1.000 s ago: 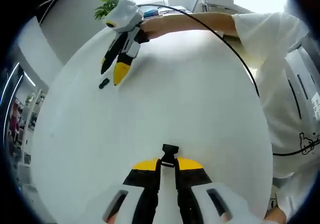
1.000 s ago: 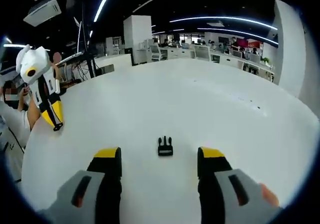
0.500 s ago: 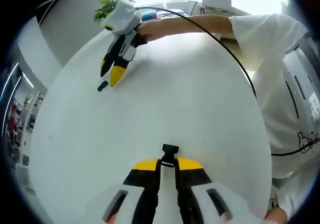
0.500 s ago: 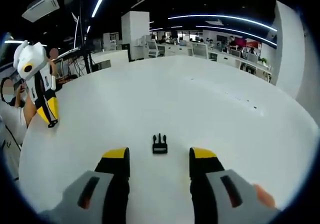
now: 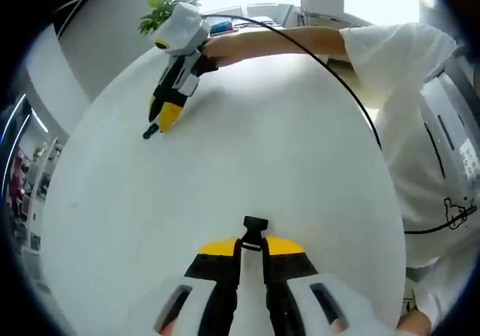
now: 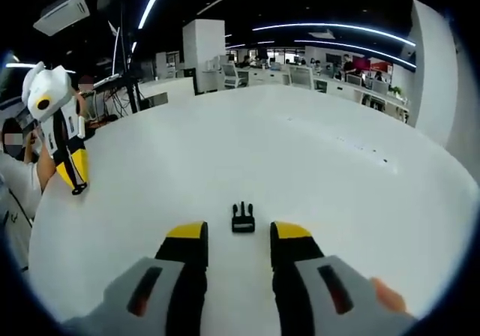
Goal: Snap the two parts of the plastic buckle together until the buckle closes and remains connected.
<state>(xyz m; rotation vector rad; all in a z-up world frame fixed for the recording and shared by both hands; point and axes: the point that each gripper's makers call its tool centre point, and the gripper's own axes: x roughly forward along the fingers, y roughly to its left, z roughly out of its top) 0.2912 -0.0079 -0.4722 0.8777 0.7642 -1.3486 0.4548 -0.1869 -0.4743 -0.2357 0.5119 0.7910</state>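
My left gripper is shut on a black buckle part that sticks out past its yellow tips, low over the white table. In the right gripper view the left gripper hangs at the left with that part at its tip. The other black buckle part, pronged, lies flat on the table just ahead of my right gripper. Its jaws stand open to either side, not touching the part. From the left gripper view, the right gripper reaches down at the far side, with the small part at its tips.
A person's arm and white shirt span the table's right side, with a black cable draped over it. A green plant stands beyond the far edge. Office desks fill the room behind the table.
My right gripper's jaws have narrowed and come nearer the lying buckle part. The left gripper has held still with its part.
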